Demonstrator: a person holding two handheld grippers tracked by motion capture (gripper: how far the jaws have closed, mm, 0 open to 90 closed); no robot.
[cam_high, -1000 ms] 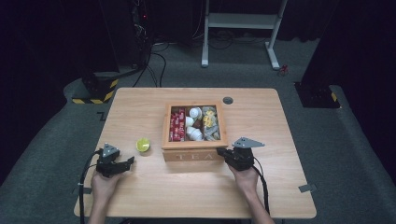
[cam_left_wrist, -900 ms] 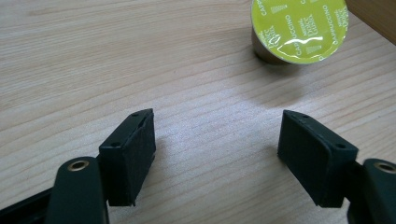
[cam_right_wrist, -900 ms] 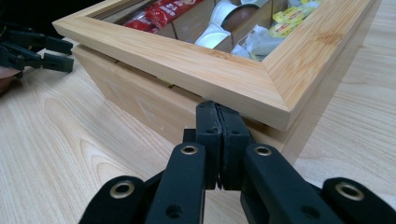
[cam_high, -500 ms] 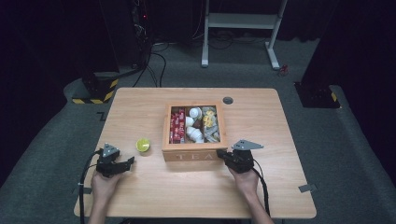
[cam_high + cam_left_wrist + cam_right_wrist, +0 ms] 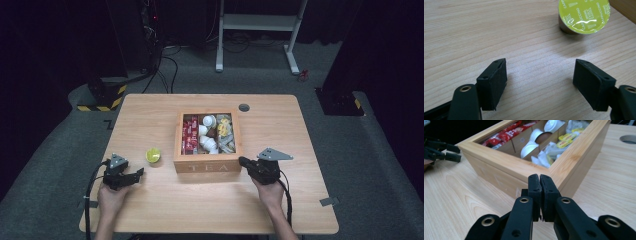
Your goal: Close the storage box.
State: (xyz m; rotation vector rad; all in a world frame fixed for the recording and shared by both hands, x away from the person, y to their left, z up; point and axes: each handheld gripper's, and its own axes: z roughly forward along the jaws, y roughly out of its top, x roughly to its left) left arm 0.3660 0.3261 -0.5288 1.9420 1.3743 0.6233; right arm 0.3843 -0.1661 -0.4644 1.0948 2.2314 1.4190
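- Little has changed since the earlier high views: both hands sit where they were, the capsule and the box have not shifted, and the right gripper's tip has only crept a touch toward the box's near right corner.
- Nearest, the left gripper [image 5: 131, 175] rests low over the table [image 5: 210, 210] with its jaws spread wide and nothing between them.
- Just ahead of it sits the yellow-green coffee capsule [image 5: 584, 15], well left of the box. It looks light and small, with a thin foil lid that would dent, so I would pinch it gently across its stiffer side wall, not the lid.
- The right gripper [image 5: 540, 185] has its jaws pressed together on nothing, its tip just beside the wooden tea box [image 5: 207, 164].
- That box looks rigid and heavier, with smooth walls; its packed sachets and pods could shift if it tips.
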